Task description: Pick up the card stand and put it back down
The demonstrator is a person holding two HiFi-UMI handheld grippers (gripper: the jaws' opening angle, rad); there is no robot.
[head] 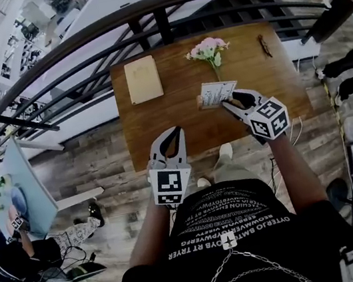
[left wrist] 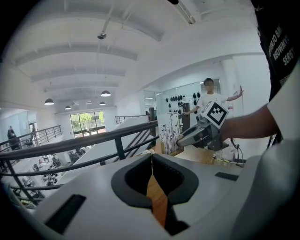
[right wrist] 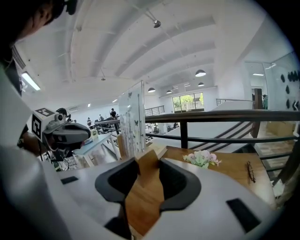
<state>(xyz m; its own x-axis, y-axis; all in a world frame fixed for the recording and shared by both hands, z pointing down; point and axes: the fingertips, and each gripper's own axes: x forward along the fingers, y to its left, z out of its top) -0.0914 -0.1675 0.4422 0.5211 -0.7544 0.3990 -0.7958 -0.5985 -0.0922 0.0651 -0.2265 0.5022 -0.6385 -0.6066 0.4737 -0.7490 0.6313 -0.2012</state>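
Wooden counter (head: 180, 123), brown, rectangular, set against a dark metal railing (head: 78, 43).

Item 1: card stand (head: 217, 93). It has a pale wood base and an upright clear panel printed with grasses and butterflies (right wrist: 132, 122). It sits over the middle of the counter, just in front of the flowers and tipped toward them in the head view. No view settles whether the base touches the wood.

Item 2: right gripper (head: 229, 100). White body, black pads, marker cube at the rear. Its jaws are clamped on the stand's wood base, which fills the gap between the pads (right wrist: 149, 160).

Item 3: left gripper (head: 174, 134). It hangs over the near edge of the counter, well apart from the stand. Its jaws are together with only a thin slit between them (left wrist: 151, 157), and they hold nothing.

Item 4: pink flower sprig (head: 208, 49), lying flat near the far edge.

Item 5: tan rectangular sheet (head: 143, 79), flat at far left.

Item 6: thin dark item (head: 264, 46) at far right, too small to identify.
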